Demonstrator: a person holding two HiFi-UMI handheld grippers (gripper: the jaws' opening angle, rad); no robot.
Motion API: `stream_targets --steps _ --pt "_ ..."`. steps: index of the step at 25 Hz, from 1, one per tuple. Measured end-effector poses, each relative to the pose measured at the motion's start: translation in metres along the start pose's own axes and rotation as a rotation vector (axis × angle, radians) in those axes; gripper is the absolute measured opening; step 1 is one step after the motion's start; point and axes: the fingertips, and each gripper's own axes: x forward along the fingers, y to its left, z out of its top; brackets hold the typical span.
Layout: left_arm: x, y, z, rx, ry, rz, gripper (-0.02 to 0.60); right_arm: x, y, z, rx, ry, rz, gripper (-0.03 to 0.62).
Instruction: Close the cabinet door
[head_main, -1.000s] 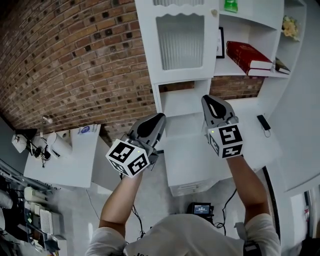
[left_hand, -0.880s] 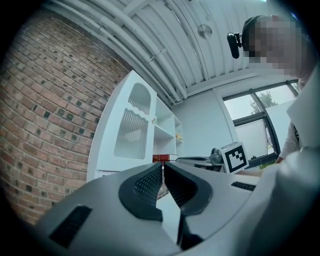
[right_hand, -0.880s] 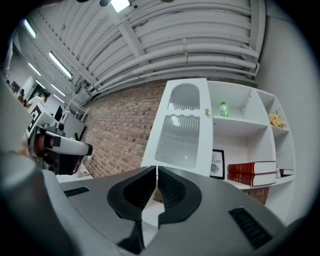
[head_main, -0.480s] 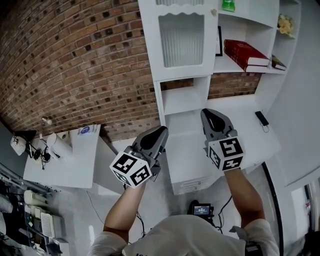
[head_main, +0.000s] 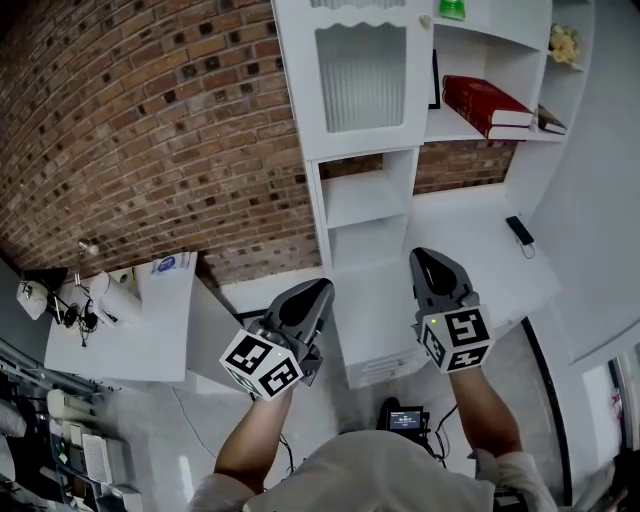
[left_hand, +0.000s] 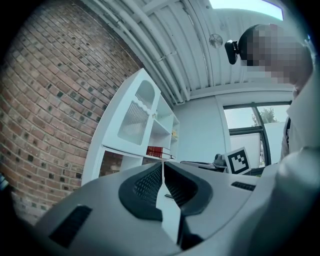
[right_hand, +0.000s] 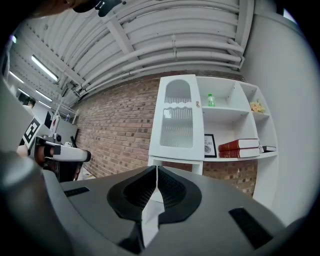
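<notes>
Brick wall behind white cabinet.

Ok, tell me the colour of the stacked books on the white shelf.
Red books, clearest in head view.

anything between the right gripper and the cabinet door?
Nothing visible. The right gripper, jaws together and empty, hangs out in front of the cabinet, and only open air lies between it and the door. The door looks already flush with the cabinet front.
</notes>
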Motion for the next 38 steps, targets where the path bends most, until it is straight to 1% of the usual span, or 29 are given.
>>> stream_targets --steps 6,11,15,19,24,29,32,38 --pt "-0.010 0.001 -0.006 -0.002 0.005 -0.003 0.021 -0.007 0.003 -0.011 0.027 0.024 -0.011 0.029" --pt "-0.020 0.000 -0.013 -0.039 0.006 0.016 0.021 -0.016 0.010 -0.016 0.023 0.035 -0.009 0.029" --pt "-0.026 -0.006 -0.023 -0.057 0.017 -0.011 0.021 -0.027 0.017 -0.022 0.020 0.054 -0.010 0.031" --pt "-0.029 -0.009 -0.032 -0.091 0.035 -0.018 0.021 -0.036 0.022 -0.027 0.014 0.069 -0.013 0.029" --pt "-0.033 -0.019 -0.036 -0.098 0.047 -0.024 0.021 -0.046 0.025 -0.028 0.019 0.072 -0.012 0.029" --pt "-0.033 -0.026 -0.036 -0.089 0.050 -0.020 0.021 -0.052 0.028 -0.028 0.027 0.069 0.015 0.031" --pt "-0.031 -0.031 -0.038 -0.096 0.052 -0.001 0.021 -0.054 0.025 -0.033 0.037 0.076 0.029 0.029" --pt "-0.020 -0.046 -0.052 -0.125 0.081 0.007 0.021 -0.065 0.007 -0.042 0.055 0.097 0.037 0.029"
